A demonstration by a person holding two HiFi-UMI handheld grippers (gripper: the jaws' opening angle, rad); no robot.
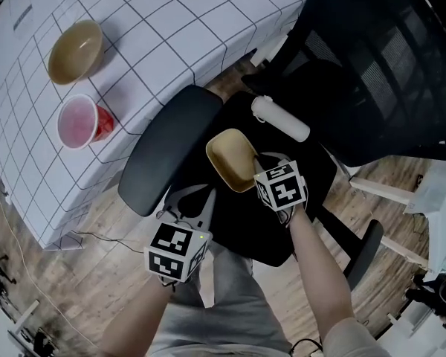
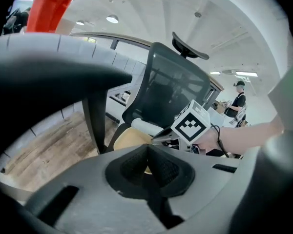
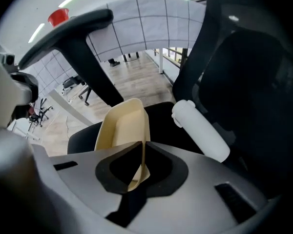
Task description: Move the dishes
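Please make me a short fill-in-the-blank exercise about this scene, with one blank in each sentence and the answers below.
1. The right gripper has its jaws shut on the rim of the yellow dish, which lies on the ____ of the black chair.
2. The bottle lying beside that dish is ____ in colour.
3. On the table, the cup beside the bowl is ____ on the outside.
4. The left gripper has its jaws shut and holds ____.

Answers: seat; white; red; nothing
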